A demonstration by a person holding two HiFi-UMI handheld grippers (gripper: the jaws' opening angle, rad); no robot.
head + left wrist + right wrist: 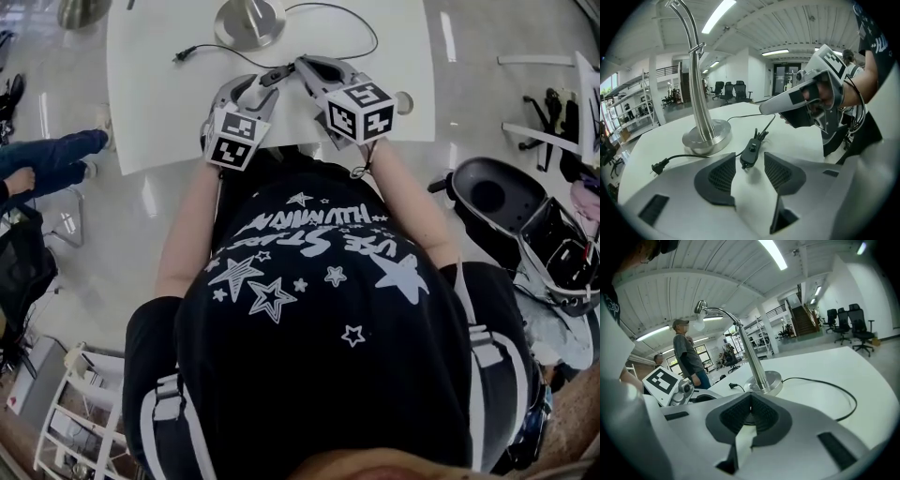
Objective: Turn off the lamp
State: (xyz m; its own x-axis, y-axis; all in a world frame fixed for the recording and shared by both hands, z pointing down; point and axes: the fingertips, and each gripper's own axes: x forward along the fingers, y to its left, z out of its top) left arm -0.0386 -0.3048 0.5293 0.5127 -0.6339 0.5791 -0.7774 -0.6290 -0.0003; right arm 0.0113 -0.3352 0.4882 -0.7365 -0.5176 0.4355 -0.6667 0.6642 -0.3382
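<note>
Person's black shirt (309, 309) fills the fg, white table (150, 84) beyond, w/ the steel lamp (701, 93) standing toward its far edge. Left gripper (750, 160) gapes wide, empty, right gripper (750, 399) beside it pinched closed on nothing, and the cord's in-line switch (751, 151) lies between the left tips, untouched, plug (658, 165) loose nearby. Early days imo: switch lined up but not pressed, so the click's still to do.

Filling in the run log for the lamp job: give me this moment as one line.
left gripper open, cord switch just ahead of jaw gap, untouched | right gripper shut, empty | lamp upright on table
</note>
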